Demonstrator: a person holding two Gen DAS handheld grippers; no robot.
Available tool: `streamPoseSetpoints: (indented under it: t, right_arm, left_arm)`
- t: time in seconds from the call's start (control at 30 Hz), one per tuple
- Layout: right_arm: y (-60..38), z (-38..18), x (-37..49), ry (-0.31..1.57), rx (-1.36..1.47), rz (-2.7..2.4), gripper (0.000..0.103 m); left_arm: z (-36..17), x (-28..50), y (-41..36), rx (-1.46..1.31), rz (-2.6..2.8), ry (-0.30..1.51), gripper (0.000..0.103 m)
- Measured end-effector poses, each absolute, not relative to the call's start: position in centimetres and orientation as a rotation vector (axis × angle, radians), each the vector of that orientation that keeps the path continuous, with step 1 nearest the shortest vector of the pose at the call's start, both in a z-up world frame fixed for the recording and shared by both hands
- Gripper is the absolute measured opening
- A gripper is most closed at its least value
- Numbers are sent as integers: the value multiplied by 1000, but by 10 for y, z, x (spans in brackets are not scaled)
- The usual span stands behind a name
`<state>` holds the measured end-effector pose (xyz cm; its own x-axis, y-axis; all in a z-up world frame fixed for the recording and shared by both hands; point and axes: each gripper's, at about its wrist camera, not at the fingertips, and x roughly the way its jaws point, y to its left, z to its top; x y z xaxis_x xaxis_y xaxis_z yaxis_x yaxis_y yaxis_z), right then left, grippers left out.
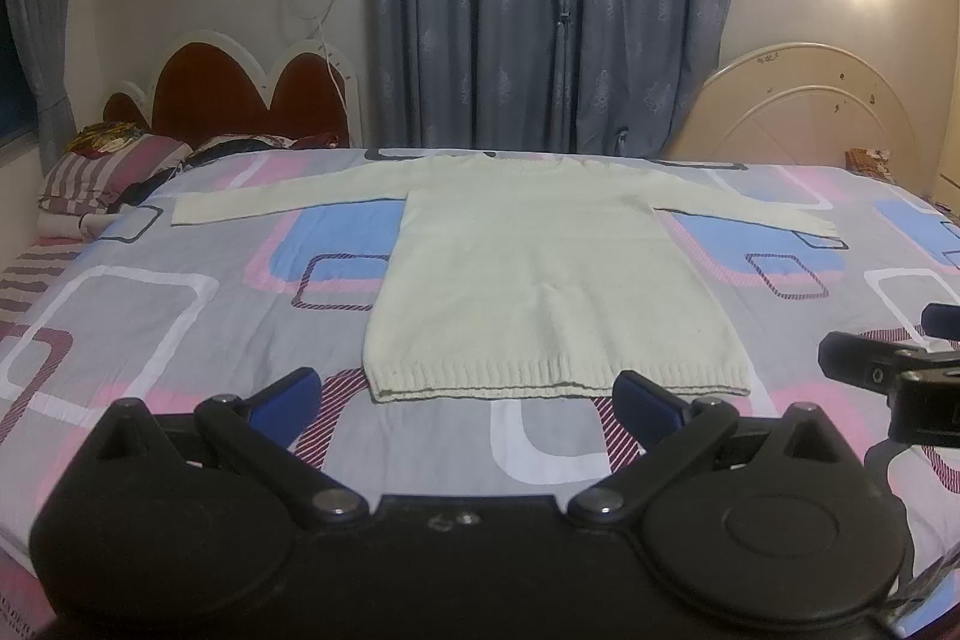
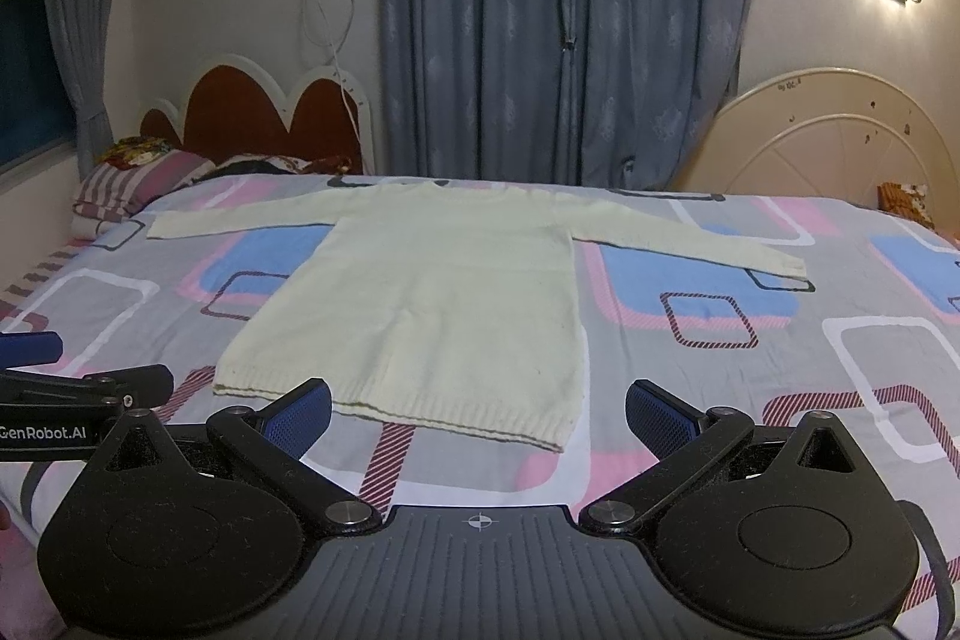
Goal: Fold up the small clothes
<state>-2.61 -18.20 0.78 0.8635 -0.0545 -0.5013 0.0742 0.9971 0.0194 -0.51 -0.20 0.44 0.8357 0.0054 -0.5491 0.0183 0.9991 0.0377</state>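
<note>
A small cream knitted sweater [image 1: 540,268] [image 2: 432,292] lies flat on the bed, hem toward me, both sleeves spread out to the sides. My left gripper [image 1: 468,391] hovers open just short of the ribbed hem, nothing between its blue pads [image 1: 288,394]. My right gripper [image 2: 477,403] is also open, held above the hem near its right corner, empty. The right gripper [image 1: 888,370] shows at the right edge of the left wrist view; the left gripper [image 2: 78,388] shows at the left edge of the right wrist view.
The bed has a grey sheet [image 1: 180,316] with pink, blue and white squares. Pillows and bedding [image 1: 114,166] are piled at the far left by a red headboard [image 1: 240,94]. Blue curtains [image 1: 552,4] hang behind; a cream headboard [image 1: 804,106] stands far right.
</note>
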Motion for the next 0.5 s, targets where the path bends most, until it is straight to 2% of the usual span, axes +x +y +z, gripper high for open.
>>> streamPoseSetpoints:
  t: [0.33, 0.5]
  right_arm:
    - [-182, 8, -25, 532, 34, -60, 103]
    - [-181, 7, -24, 533, 33, -60, 103]
  left_arm:
    - [6, -3, 0, 34, -6, 590, 103]
    - [7, -1, 8, -94, -70, 609, 103]
